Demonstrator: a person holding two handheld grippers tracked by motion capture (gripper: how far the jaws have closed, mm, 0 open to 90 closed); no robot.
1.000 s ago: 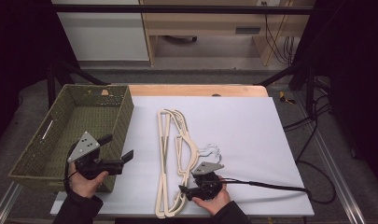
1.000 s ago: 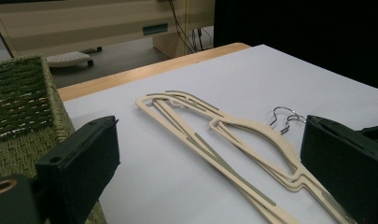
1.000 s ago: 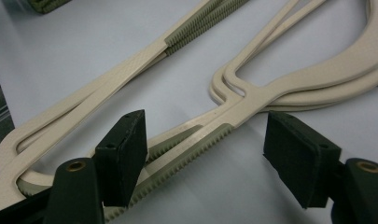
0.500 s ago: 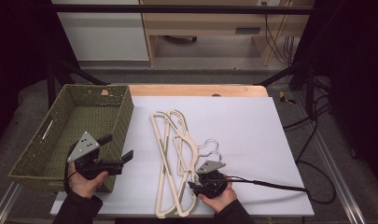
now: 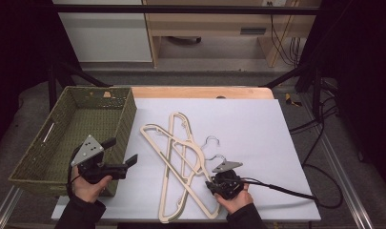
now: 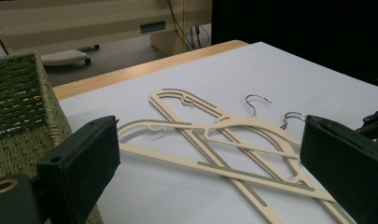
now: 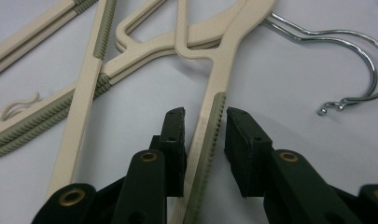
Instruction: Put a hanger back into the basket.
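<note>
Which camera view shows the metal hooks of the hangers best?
The right gripper view: both metal hooks lie close and sharp, curves and tips plain. The high view shows them small; the left gripper view shows them far off, one partly hidden.

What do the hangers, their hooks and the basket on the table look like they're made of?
Hangers: likely matte cream plastic, with smooth moulded edges and ribbed grey-green strips, probably rubber. Hooks: shiny silvery metal wire, reflecting light. Basket: woven olive-green fibre, perhaps seagrass or paper cord; the coarse weave shows.
</note>
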